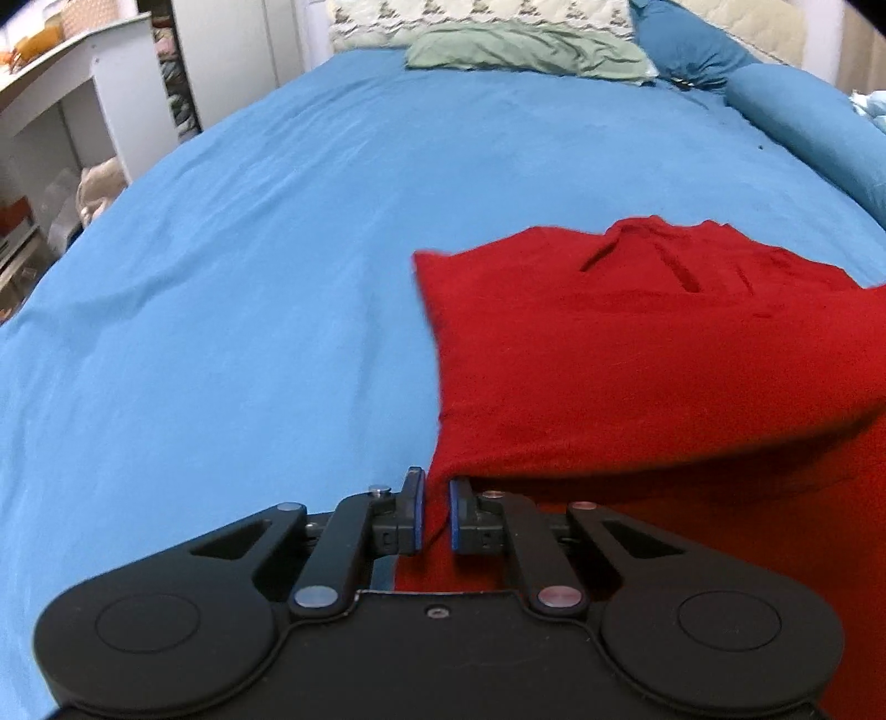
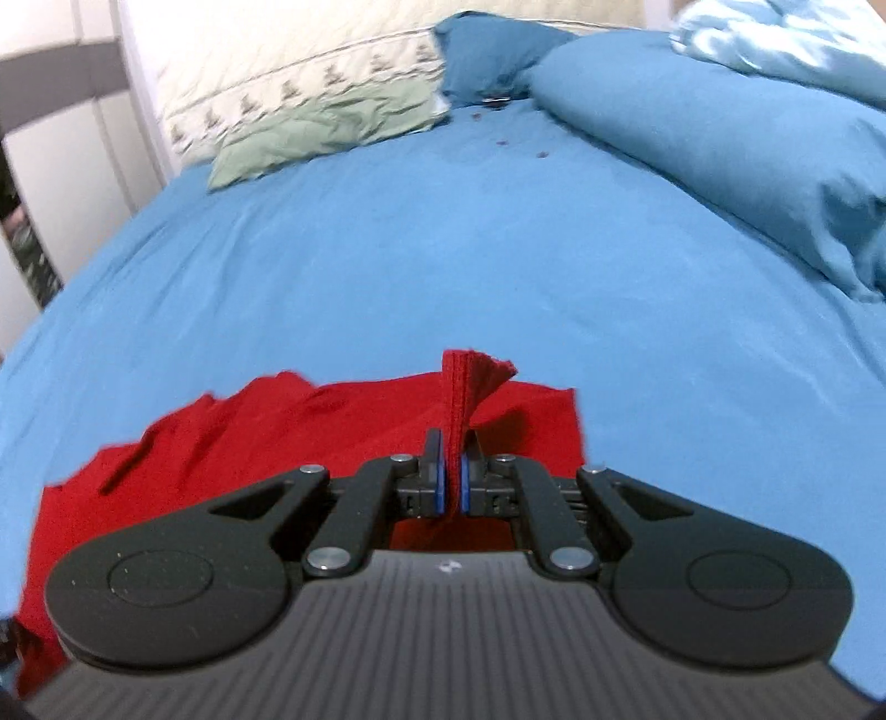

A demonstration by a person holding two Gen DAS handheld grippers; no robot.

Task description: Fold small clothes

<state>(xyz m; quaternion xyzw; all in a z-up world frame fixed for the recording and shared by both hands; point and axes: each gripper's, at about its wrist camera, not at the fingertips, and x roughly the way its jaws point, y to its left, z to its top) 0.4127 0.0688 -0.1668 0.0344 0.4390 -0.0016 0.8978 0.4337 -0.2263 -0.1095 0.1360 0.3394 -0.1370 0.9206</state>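
Note:
A red garment (image 1: 637, 354) lies on the blue bed sheet (image 1: 249, 277), its near part lifted and folded over towards the far end. My left gripper (image 1: 436, 512) is nearly closed at the garment's near left corner, with a thin edge of red cloth hanging between the pads. My right gripper (image 2: 454, 476) is shut on a bunched red hem of the garment (image 2: 249, 443), which sticks up above the fingertips. The rest of the garment spreads to the left under this gripper.
Blue pillows (image 2: 720, 149) lie along the right side of the bed. A green cloth (image 1: 526, 52) and a patterned quilt (image 1: 476, 16) lie at the head. White shelves (image 1: 83, 99) stand left of the bed.

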